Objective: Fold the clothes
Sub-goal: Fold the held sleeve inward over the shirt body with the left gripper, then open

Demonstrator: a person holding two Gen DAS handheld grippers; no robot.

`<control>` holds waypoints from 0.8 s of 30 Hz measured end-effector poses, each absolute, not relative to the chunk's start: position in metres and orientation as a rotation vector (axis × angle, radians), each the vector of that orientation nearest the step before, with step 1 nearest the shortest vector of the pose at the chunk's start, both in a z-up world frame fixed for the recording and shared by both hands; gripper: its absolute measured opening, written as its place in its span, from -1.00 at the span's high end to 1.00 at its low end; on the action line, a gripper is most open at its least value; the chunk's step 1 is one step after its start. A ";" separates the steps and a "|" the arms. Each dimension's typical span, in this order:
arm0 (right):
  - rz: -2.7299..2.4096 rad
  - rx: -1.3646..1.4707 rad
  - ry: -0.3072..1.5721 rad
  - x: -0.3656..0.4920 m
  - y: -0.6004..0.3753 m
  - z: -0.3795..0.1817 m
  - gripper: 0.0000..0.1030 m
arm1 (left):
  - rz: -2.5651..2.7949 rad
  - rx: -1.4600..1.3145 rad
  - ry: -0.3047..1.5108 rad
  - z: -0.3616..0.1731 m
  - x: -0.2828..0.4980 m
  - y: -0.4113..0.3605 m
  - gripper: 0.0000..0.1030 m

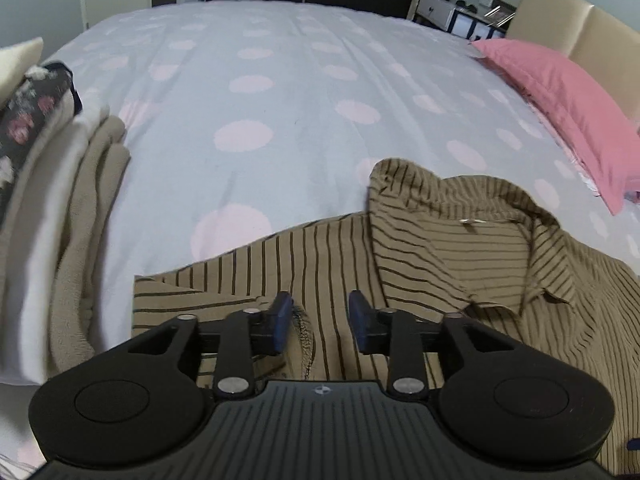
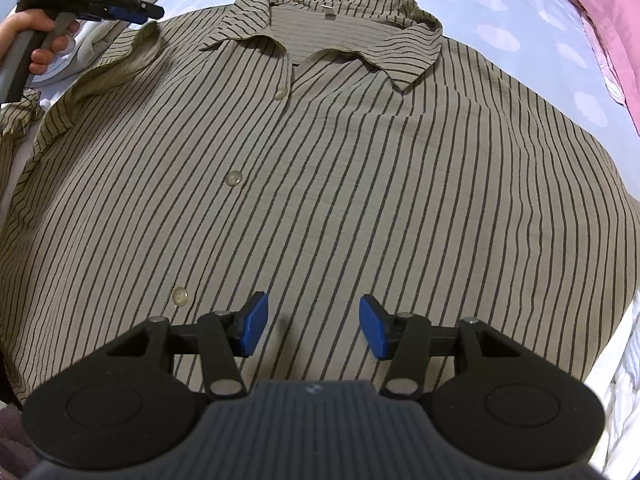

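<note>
Left gripper [image 1: 320, 322]: blue fingers [image 1: 282, 322] apart, nothing between them, poised over the shirt's [image 2: 320, 184] sleeve/shoulder edge; can't tell if the tips touch the cloth. In the right wrist view the same tool shows top left, gripped by a hand [image 2: 38, 46], mostly cut off by the frame. Right gripper [image 2: 313, 330]: fingers wide apart, empty, above the lower front of the shirt, just right of the button row.

Shirt is tan w/ dark stripes, lying front up on the bed [image 1: 280, 80], buttoned, collar [image 2: 332, 36] spread toward the far side. Its left sleeve is bunched and partly out of frame; hem is hidden under the right gripper's body.

Near the shirt's left: a stack of folded clothes [image 1: 60, 200], blurred, edges cut off. Right: pink pillow [image 1: 572, 116] at the headboard [image 1: 560, 20]. Beyond the collar the dotted bedcover lies open, plenty of room there.
</note>
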State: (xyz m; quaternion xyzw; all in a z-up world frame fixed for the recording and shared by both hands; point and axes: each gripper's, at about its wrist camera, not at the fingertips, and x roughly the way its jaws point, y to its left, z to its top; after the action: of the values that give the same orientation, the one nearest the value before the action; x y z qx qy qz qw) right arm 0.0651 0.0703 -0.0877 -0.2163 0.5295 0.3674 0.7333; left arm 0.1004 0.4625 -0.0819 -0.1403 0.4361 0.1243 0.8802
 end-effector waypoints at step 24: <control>0.840 -0.506 1.105 0.045 0.067 -0.077 -0.05 | 0.195 0.423 1.052 -0.111 -0.029 0.362 0.72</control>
State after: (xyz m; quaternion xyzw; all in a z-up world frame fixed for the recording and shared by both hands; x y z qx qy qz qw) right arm 0.0450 0.0670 -0.0772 -0.2305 0.5037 0.3826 0.7394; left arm -0.0289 0.3616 -0.1109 0.1999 0.4976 0.0924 0.8390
